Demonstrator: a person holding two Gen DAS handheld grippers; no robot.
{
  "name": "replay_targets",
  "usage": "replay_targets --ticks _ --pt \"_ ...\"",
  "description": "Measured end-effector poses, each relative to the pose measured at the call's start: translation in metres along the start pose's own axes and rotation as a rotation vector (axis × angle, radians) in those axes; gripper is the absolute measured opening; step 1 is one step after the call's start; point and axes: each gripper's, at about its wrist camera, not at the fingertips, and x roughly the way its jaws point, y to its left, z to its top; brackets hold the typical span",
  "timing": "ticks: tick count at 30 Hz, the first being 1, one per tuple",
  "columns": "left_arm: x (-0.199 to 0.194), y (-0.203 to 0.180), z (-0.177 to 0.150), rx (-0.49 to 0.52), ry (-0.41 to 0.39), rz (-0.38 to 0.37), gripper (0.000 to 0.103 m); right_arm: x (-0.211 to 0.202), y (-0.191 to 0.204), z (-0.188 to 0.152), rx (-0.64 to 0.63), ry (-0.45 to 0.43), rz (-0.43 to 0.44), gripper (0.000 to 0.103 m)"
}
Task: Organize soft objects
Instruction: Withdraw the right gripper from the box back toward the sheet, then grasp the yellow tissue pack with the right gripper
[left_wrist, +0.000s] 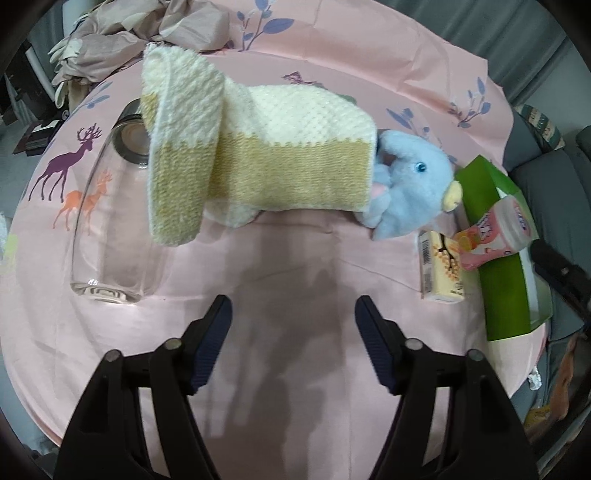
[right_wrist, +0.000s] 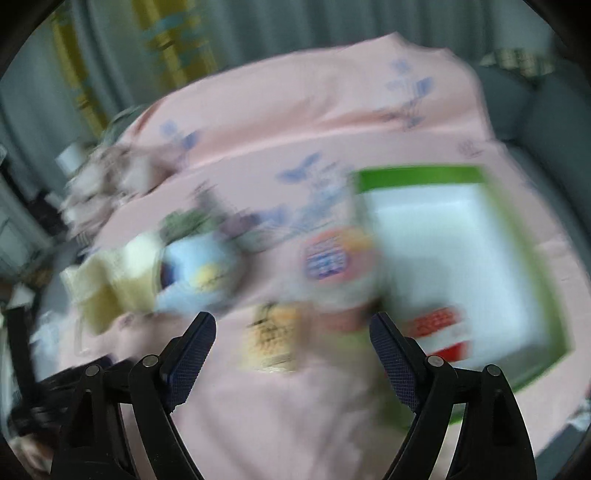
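A: How do they stand?
B: The left hand-held gripper (left_wrist: 293, 314) is spread wide and empty over the pink cloth (left_wrist: 295, 258) on the bench; the right hand-held gripper (right_wrist: 291, 332) likewise, grasping nothing.
A: The soft things?
B: Left view, upper centre: the yellow-and-cream towel (left_wrist: 258, 155) touches the blue plush toy (left_wrist: 413, 184). At left a glass jar (left_wrist: 110, 221), at right a green box (left_wrist: 495, 258). The right view is blurred, though only it shows that box's white inside (right_wrist: 443, 258).

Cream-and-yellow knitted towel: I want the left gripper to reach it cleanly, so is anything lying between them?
Nothing visible. Only bare pink tablecloth lies between the open left gripper and the cream-and-yellow knitted towel. The clear glass jar lies to the left, the blue plush toy to the right.
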Motion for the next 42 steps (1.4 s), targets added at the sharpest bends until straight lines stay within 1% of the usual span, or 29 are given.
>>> replay_targets --ticks 1,2,3,4,8,9,10,13,14,16,18,20,21,22,25,26,27,30,32,34,37,39,41,42 --pt "0.001 0.0 -0.001 -0.005 -0.002 0.005 0.077 0.01 0.005 -0.002 0.01 0.021 0.01 0.086" --pt "0.001 0.002 -0.002 -0.009 -0.004 0.006 0.081 0.024 0.009 -0.004 0.037 0.055 0.052 0.086" --pt "0.002 0.004 -0.002 -0.013 -0.005 0.007 0.086 0.037 0.012 -0.007 0.056 0.085 0.035 0.086" --pt "0.002 0.006 -0.003 -0.016 -0.004 0.01 0.087 0.049 0.014 -0.009 0.058 0.107 0.016 0.086" --pt "0.007 0.016 -0.007 -0.024 0.014 0.044 0.087 0.077 0.02 -0.011 0.028 0.173 -0.001 0.086" --pt "0.006 0.018 -0.008 -0.03 0.014 0.047 0.087 0.083 0.021 -0.012 0.018 0.184 -0.019 0.086" --pt "0.005 0.02 -0.008 -0.037 0.012 0.045 0.087 0.085 0.022 -0.016 0.009 0.19 -0.037 0.086" --pt "0.0 0.025 -0.01 -0.042 0.005 0.034 0.087 0.092 0.025 -0.023 0.012 0.202 -0.057 0.084" --pt "-0.002 0.027 -0.011 -0.037 0.005 0.035 0.087 0.092 0.025 -0.023 0.012 0.208 -0.055 0.083" --pt "-0.003 0.029 -0.013 -0.03 0.005 0.045 0.087 0.095 0.026 -0.026 0.003 0.22 -0.04 0.068" --pt "-0.005 0.034 -0.015 -0.037 0.006 0.061 0.087 0.098 0.026 -0.029 -0.003 0.227 -0.047 0.057" --pt "-0.005 0.04 -0.017 -0.053 0.013 0.061 0.087 0.096 0.03 -0.031 -0.019 0.216 -0.061 0.057" --pt "-0.005 0.041 -0.017 -0.059 0.015 0.057 0.087 0.094 0.035 -0.033 -0.047 0.221 -0.067 0.057" --pt "-0.006 0.043 -0.017 -0.068 0.018 0.052 0.087 0.093 0.04 -0.036 -0.071 0.231 -0.047 0.057" --pt "-0.007 0.043 -0.016 -0.078 0.018 0.048 0.087 0.086 0.056 -0.043 -0.119 0.284 0.071 0.057" --pt "-0.008 0.044 -0.015 -0.077 0.016 0.048 0.087 0.083 0.063 -0.047 -0.148 0.301 0.098 0.057" --pt "-0.009 0.044 -0.015 -0.074 0.015 0.047 0.087 0.08 0.071 -0.05 -0.185 0.312 0.107 0.057" --pt "-0.012 0.045 -0.015 -0.078 0.005 0.053 0.087 0.067 0.086 -0.056 -0.251 0.3 0.077 0.057" --pt "-0.012 0.044 -0.015 -0.084 0.006 0.055 0.087 0.058 0.088 -0.056 -0.259 0.296 0.102 0.061" --pt "-0.013 0.042 -0.014 -0.084 0.008 0.042 0.087 0.048 0.086 -0.052 -0.243 0.273 0.131 0.069" --pt "-0.011 0.029 -0.014 -0.047 0.013 0.022 0.087 0.039 0.073 -0.044 -0.187 0.234 0.144 0.07" --pt "-0.007 0.019 -0.016 -0.017 0.019 0.013 0.087 0.041 0.065 -0.038 -0.141 0.225 0.152 0.07" --pt "-0.001 0.007 -0.02 0.014 0.033 -0.007 0.085 0.042 0.054 -0.036 -0.086 0.229 0.185 0.07" --pt "0.003 0.001 -0.022 0.026 0.045 -0.03 0.082 0.043 0.049 -0.035 -0.06 0.23 0.202 0.07"
